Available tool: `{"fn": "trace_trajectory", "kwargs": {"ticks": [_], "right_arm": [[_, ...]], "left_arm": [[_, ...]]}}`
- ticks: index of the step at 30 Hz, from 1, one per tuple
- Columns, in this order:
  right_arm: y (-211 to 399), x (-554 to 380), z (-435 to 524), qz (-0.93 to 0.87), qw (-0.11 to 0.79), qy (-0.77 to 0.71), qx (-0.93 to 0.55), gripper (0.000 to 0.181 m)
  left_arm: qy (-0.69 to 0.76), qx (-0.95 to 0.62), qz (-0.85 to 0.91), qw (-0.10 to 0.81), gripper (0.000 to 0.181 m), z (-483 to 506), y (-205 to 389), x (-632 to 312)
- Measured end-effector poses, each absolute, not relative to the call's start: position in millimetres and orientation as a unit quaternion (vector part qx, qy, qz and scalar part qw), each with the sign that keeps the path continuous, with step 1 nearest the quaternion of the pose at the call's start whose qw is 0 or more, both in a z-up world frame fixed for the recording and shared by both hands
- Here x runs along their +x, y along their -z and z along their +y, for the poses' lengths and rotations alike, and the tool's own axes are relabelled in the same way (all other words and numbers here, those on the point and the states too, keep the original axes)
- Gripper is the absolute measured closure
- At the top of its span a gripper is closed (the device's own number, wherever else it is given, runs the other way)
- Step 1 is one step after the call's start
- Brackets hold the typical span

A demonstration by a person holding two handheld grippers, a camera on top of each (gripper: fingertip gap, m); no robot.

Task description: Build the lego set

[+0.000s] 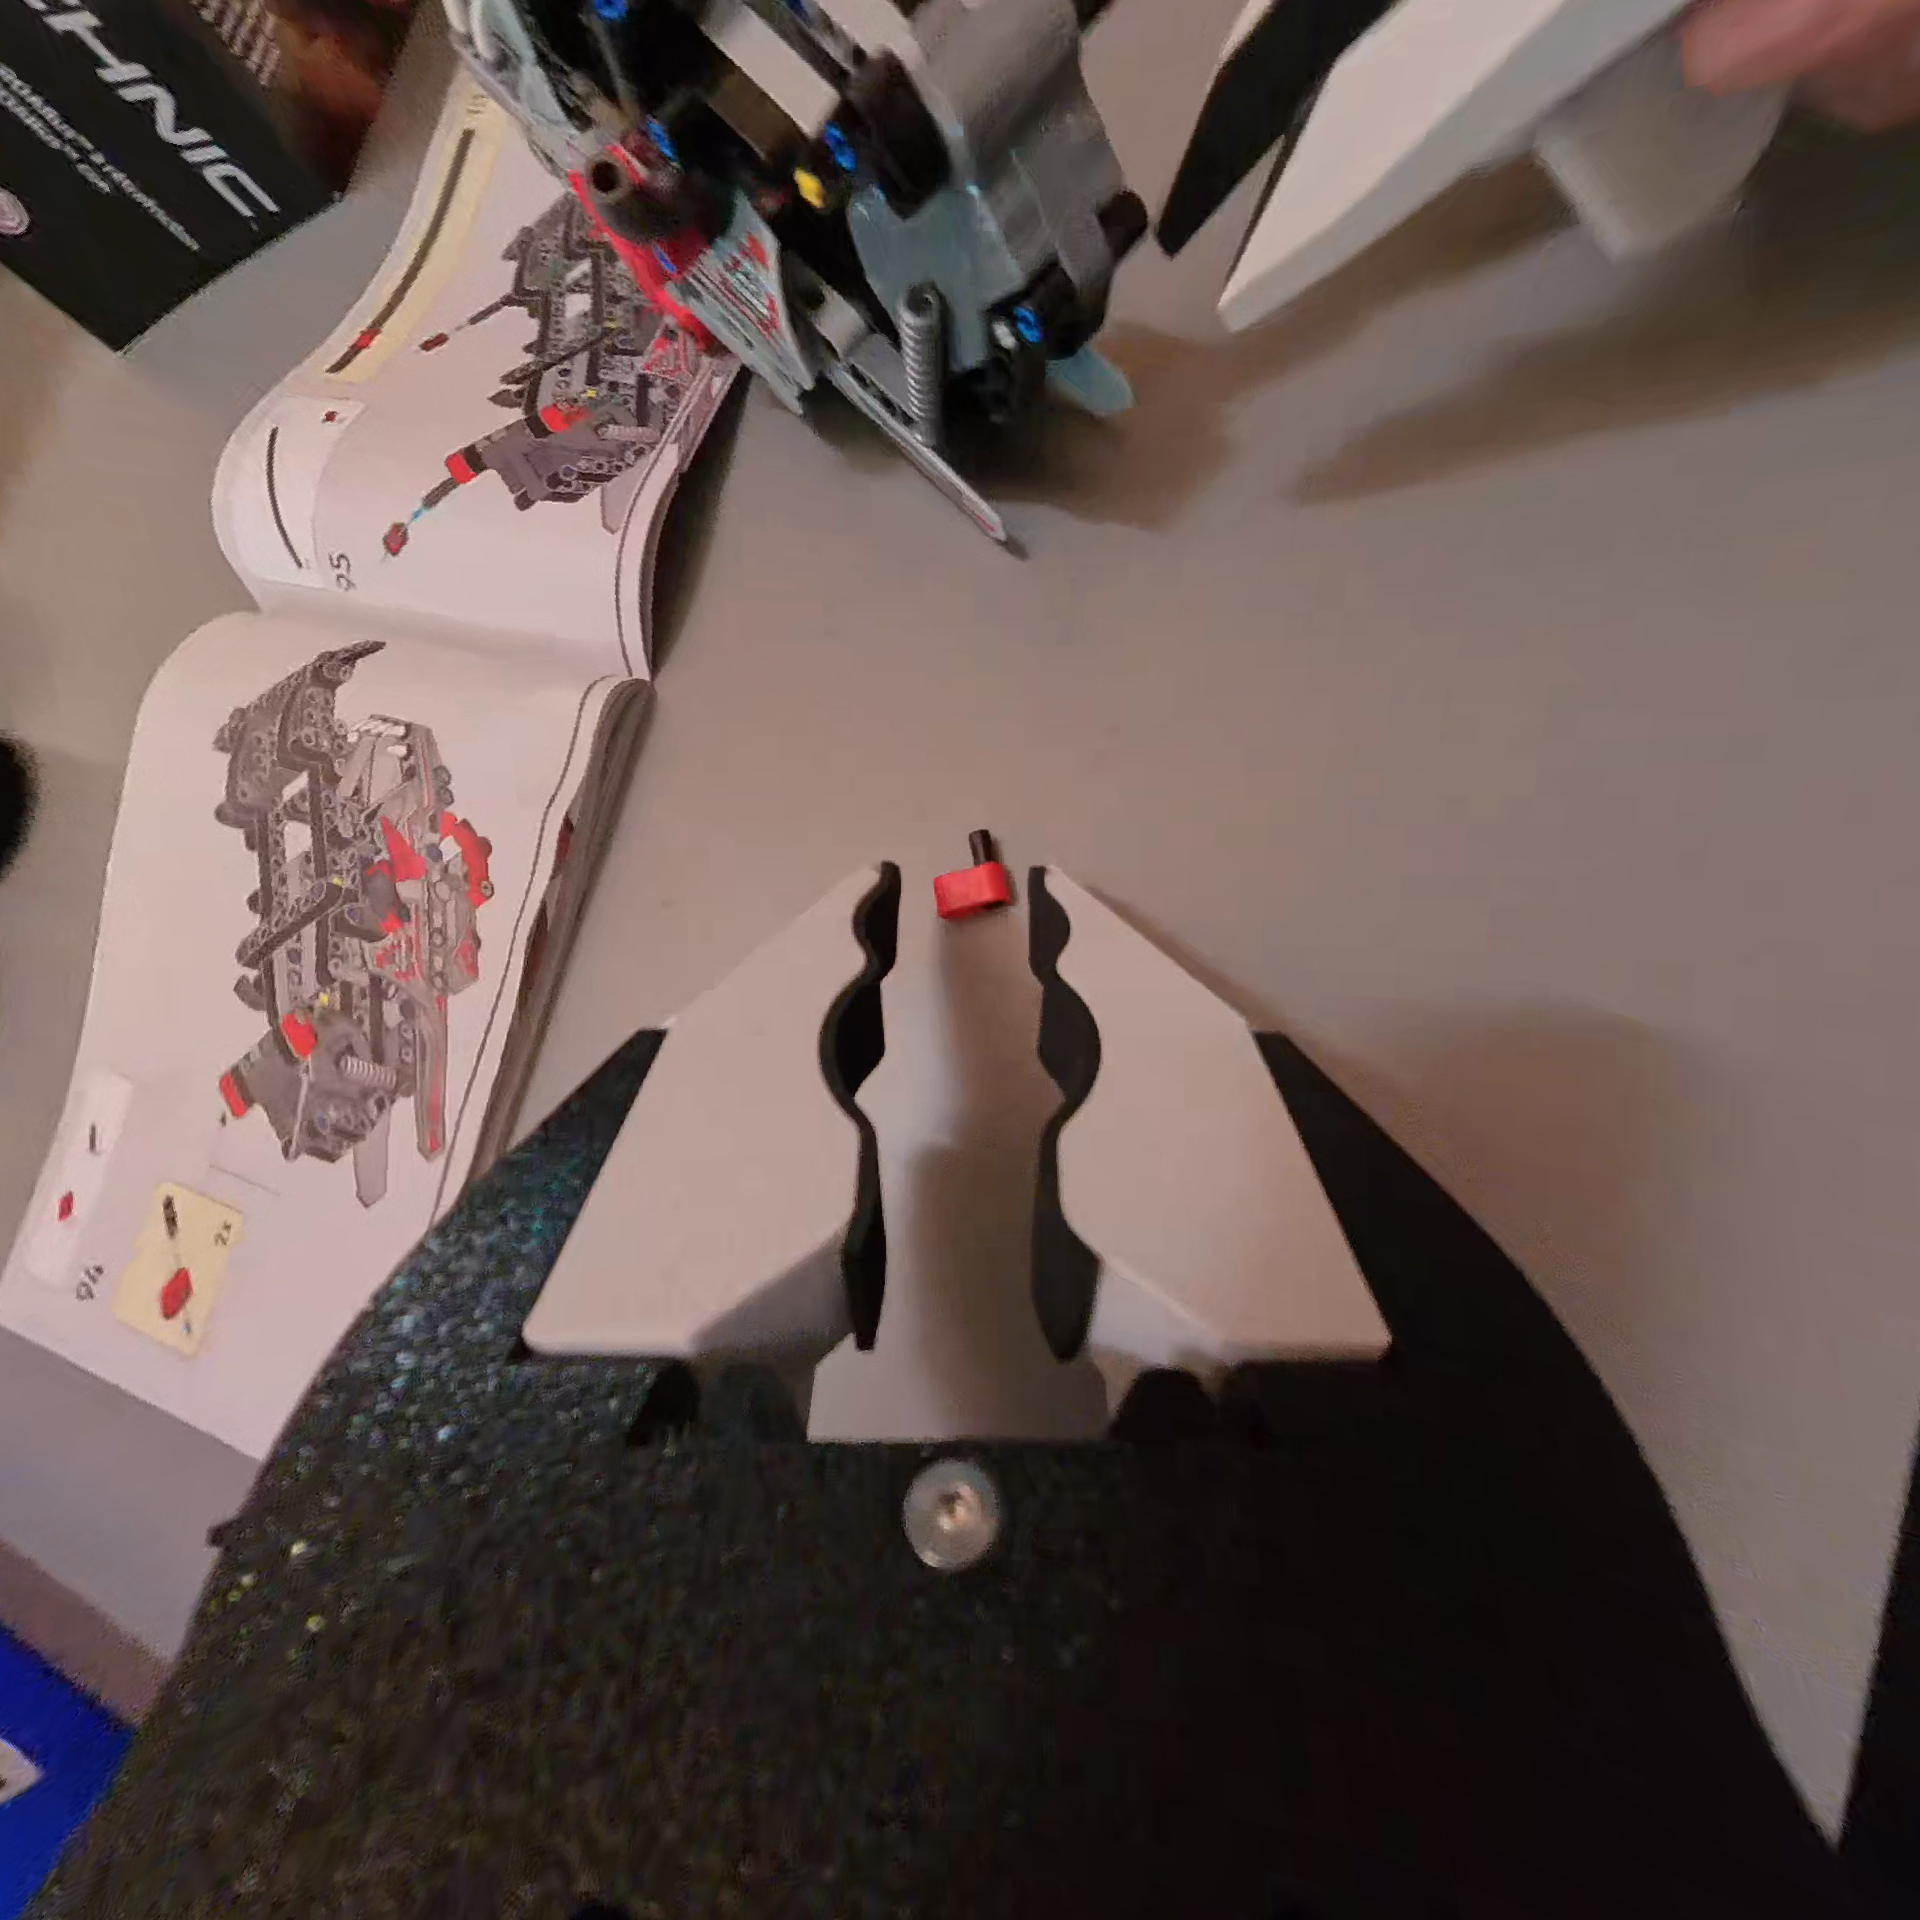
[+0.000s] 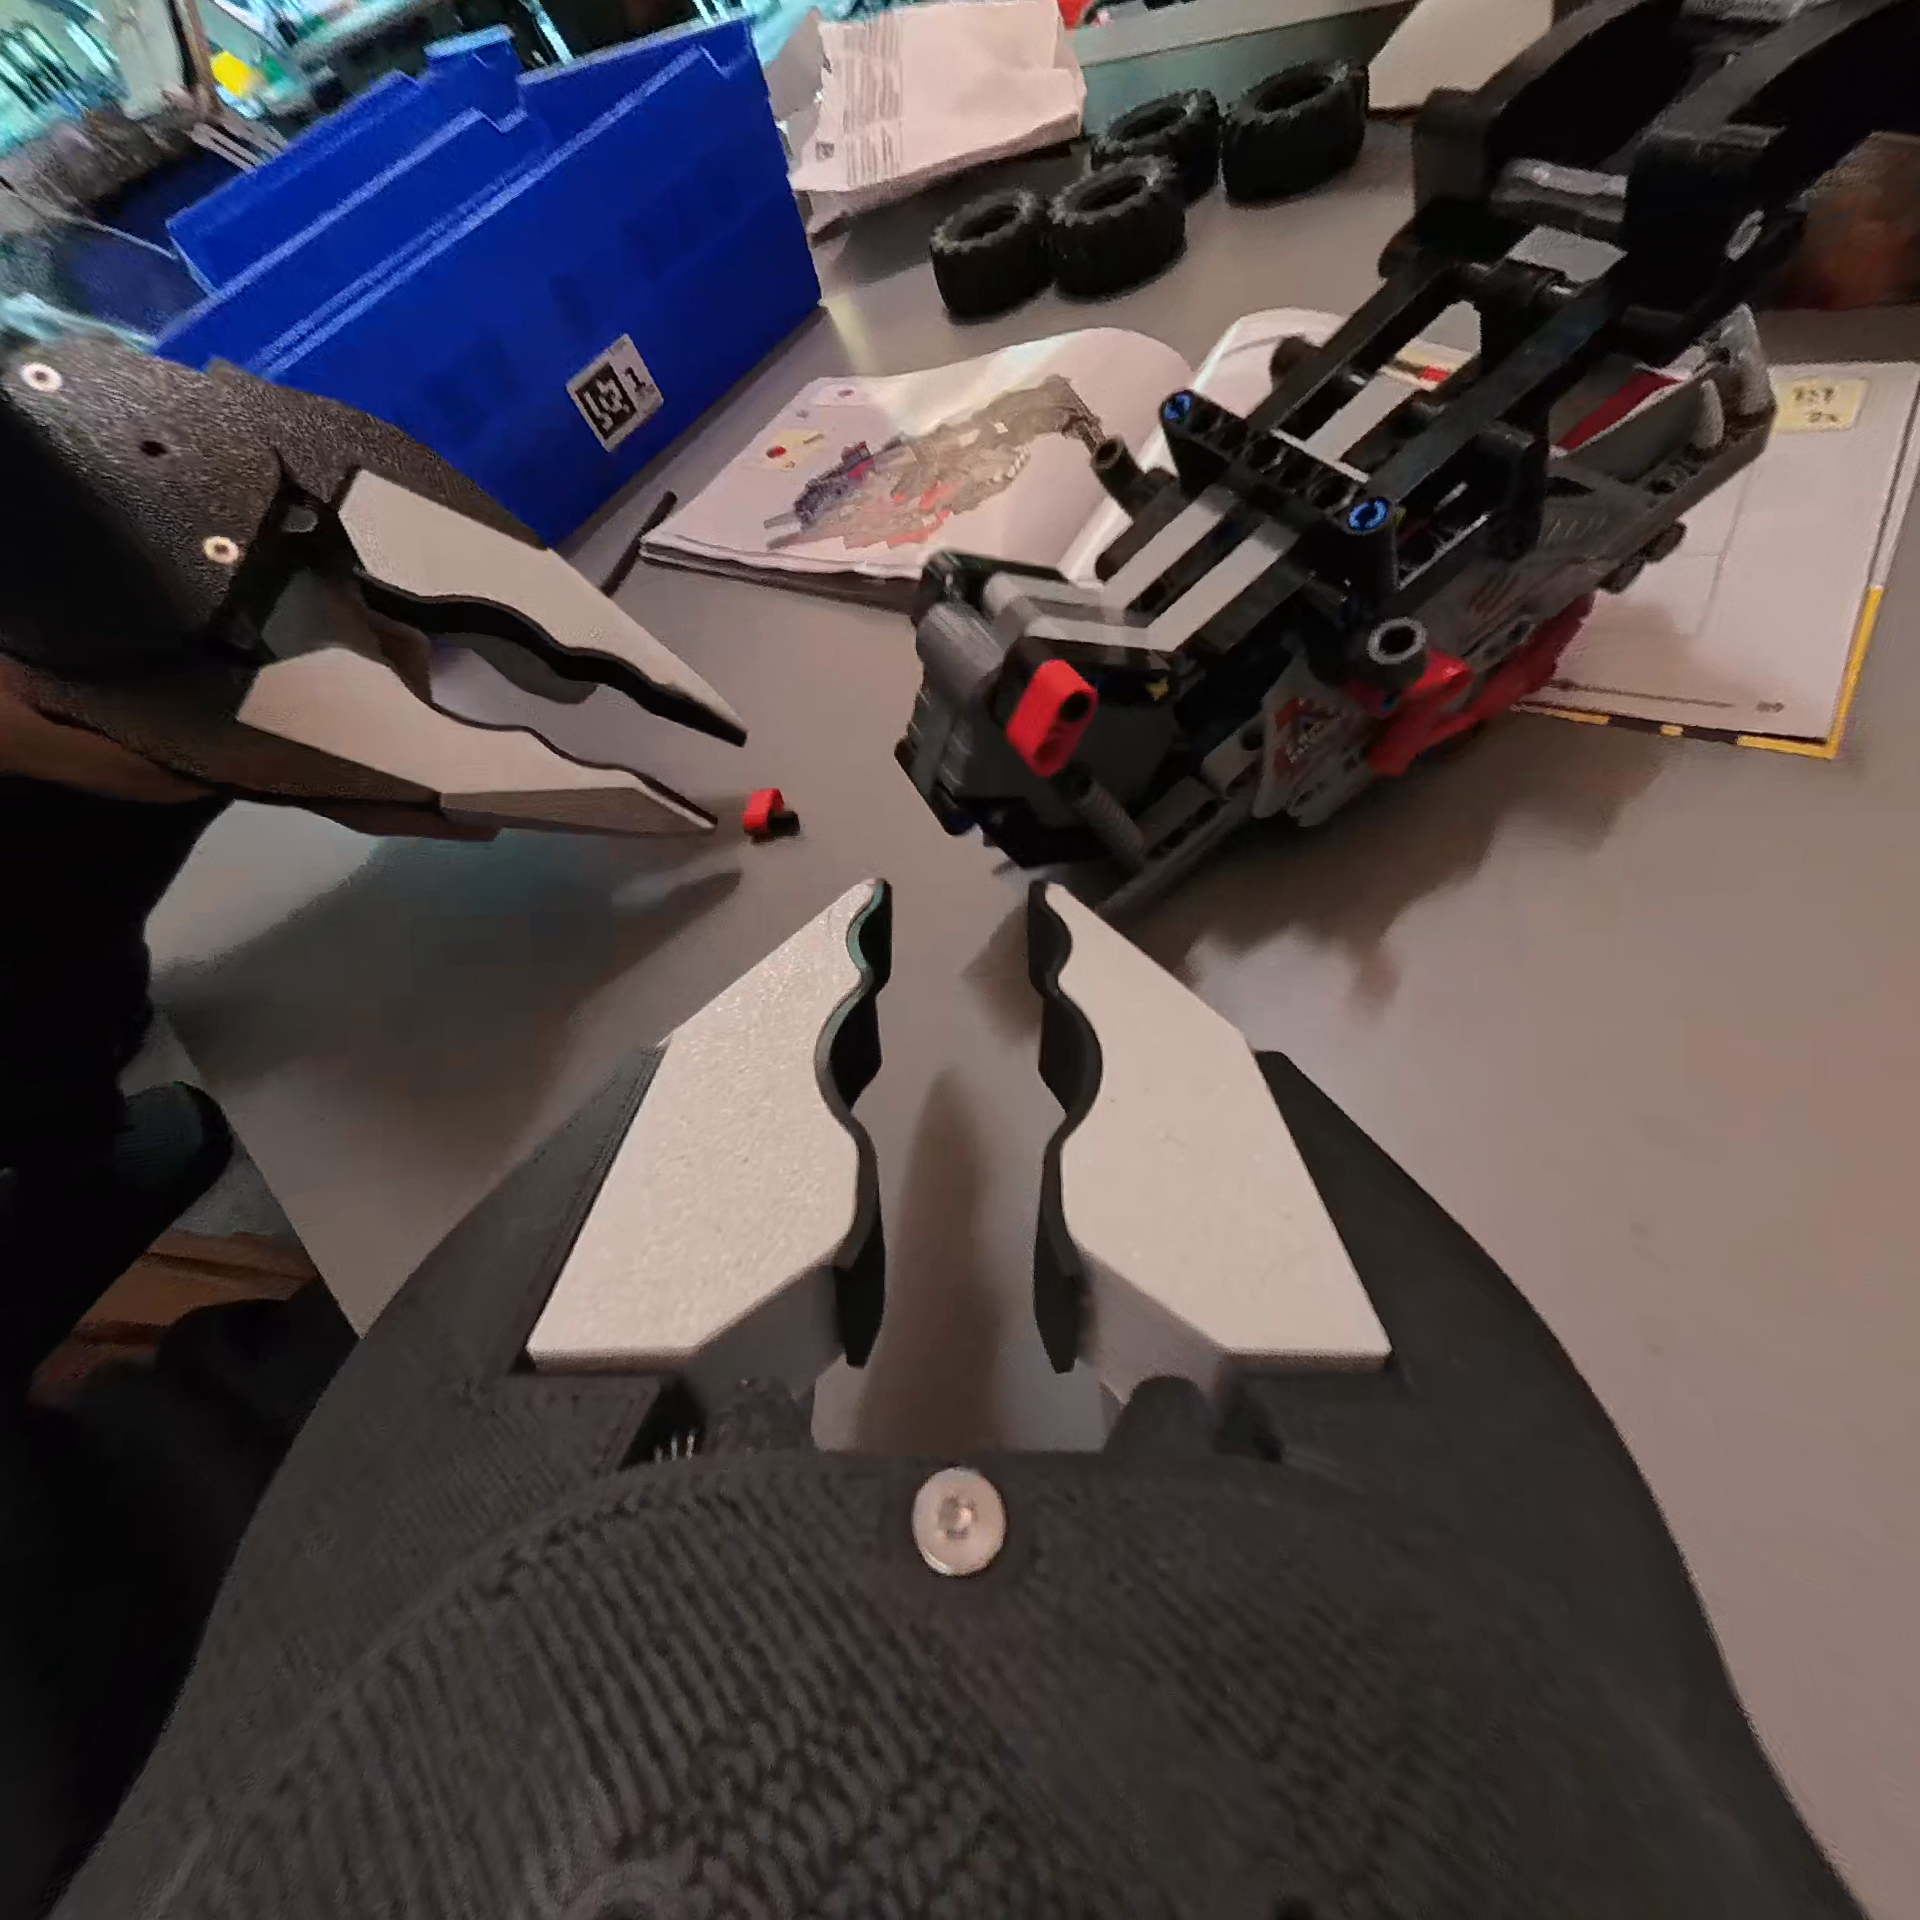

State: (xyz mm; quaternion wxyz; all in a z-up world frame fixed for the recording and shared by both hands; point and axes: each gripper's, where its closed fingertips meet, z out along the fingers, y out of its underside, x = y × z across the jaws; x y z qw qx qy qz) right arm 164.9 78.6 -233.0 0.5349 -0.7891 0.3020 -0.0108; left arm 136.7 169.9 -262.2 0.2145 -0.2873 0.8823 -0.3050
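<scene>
Tiny red piece (image 1: 971, 891) with a black pin sits on the desk (image 1: 1351, 831), just ahead of the left gripper (image 1: 961, 883). Both grippers' fingers apart, empty. Light, rigid, probably skittish: I'd pinch its red flanks.

Landmark: small lego piece (image 1: 971, 885) on the table (image 1: 1351, 831). Left gripper (image 1: 961, 883) tips flank it, jaws apart, not touching. Lego model (image 2: 1299, 644) lies beyond the piece, partly on the open instruction booklet (image 1: 416, 727), which lies left of the piece. Right gripper (image 2: 958, 904) sits near, jaws apart. Bins (image 2: 499, 281) and tyres (image 2: 1143, 197) well behind.
</scene>
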Motion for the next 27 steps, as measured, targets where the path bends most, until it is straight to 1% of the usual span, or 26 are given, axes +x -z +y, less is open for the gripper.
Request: {"fn": "trace_trajectory", "kwargs": {"ticks": [4, 5, 9, 12, 15, 19, 21, 24, 27], "right_arm": [[231, 163, 66, 0.300, 0.515, 0.039, -0.802, 0.158], [230, 161, 64, 0.297, 0.512, 0.044, -0.805, 0.158], [222, 145, 67, 0.249, 0.515, 0.063, -0.818, 0.161], [225, 136, 73, 0.196, 0.500, 0.082, -0.839, 0.164], [232, 133, 76, 0.173, 0.478, 0.090, -0.856, 0.165], [233, 128, 83, 0.150, 0.476, 0.085, -0.863, 0.167], [233, 126, 87, 0.143, 0.478, 0.081, -0.863, 0.167], [228, 122, 96, 0.123, 0.488, 0.084, -0.860, 0.168], [228, 127, 103, 0.094, 0.492, 0.117, -0.858, 0.166]], "left_arm": [[0.276, -0.245, 0.906, 0.207, 0.161, 171, 274, 137], [0.269, -0.230, 0.912, 0.206, 0.167, 171, 276, 138], [0.261, -0.189, 0.919, 0.226, 0.181, 167, 278, 140], [0.240, -0.161, 0.922, 0.258, 0.180, 169, 277, 144], [0.243, -0.113, 0.924, 0.273, 0.166, 163, 269, 141], [0.277, -0.101, 0.927, 0.231, 0.150, 155, 269, 137], [0.294, -0.118, 0.930, 0.186, 0.157, 152, 274, 135], [0.316, -0.163, 0.923, 0.149, 0.173, 148, 278, 137], [0.330, -0.192, 0.913, 0.144, 0.173, 144, 278, 137]]}}
